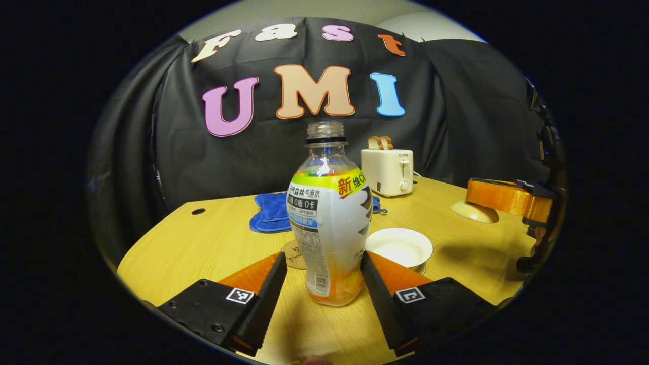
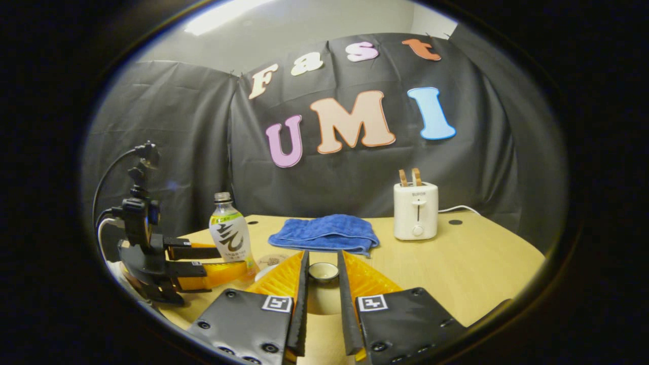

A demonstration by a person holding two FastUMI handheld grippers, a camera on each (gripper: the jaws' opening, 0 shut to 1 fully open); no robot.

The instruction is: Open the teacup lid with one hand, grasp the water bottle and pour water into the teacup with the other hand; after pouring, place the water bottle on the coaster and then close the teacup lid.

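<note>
Left tool (image 1: 324, 271) wide, straddling upright bottle (image 1: 329, 218), no contact apparent. Right tool (image 2: 323, 276) narrow, seemingly pinching lid knob (image 2: 323, 272), lifted off cup (image 1: 399, 247).

The wooden table (image 2: 481, 263) bears a bottle (image 1: 329, 223), blue cloth (image 2: 324, 233), toaster (image 2: 416, 210), coaster (image 1: 294, 255) and teacup (image 1: 399, 247).

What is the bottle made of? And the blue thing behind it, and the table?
The water bottle looks like clear, shiny plastic: you can see through its neck, and a printed label wraps it. The blue towel looks like soft, fuzzy cloth, lying in folds. The table looks like pale wood with faint grain, though it may be a smooth wood-look coating.
</note>
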